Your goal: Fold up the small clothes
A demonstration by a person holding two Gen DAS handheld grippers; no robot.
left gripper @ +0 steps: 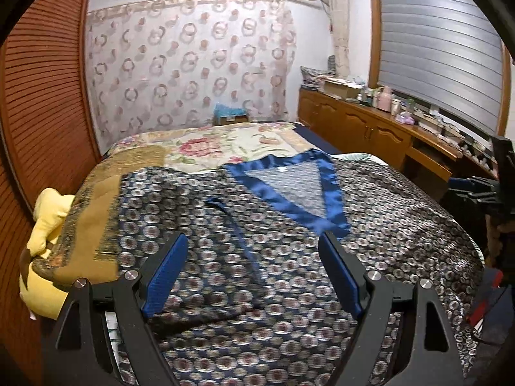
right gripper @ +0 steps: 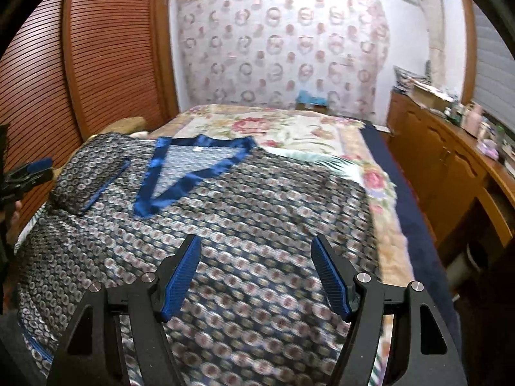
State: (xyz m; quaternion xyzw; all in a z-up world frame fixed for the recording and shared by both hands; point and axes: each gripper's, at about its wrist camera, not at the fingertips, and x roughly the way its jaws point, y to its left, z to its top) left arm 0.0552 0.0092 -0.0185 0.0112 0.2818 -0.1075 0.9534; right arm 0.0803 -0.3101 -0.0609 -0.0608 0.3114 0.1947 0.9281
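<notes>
A dark blue patterned garment [left gripper: 289, 257] with a shiny blue V-neck trim [left gripper: 289, 193] lies spread flat on the bed; it also shows in the right wrist view [right gripper: 257, 225], its trim [right gripper: 193, 164] toward the far left. One sleeve [right gripper: 90, 177] lies folded over at the left. My left gripper [left gripper: 254, 241] is open and empty, hovering above the garment's middle. My right gripper [right gripper: 256, 244] is open and empty above the garment's right half. The left gripper [right gripper: 30, 170] also shows at the left edge of the right wrist view.
A floral bedspread [left gripper: 209, 141] covers the bed beyond the garment. A yellow cloth [left gripper: 48, 222] and a gold-brown blanket [left gripper: 96, 212] lie at the bed's left edge. Wooden louvred doors [right gripper: 96, 64] stand left; a cluttered wooden cabinet [left gripper: 370, 119] stands right.
</notes>
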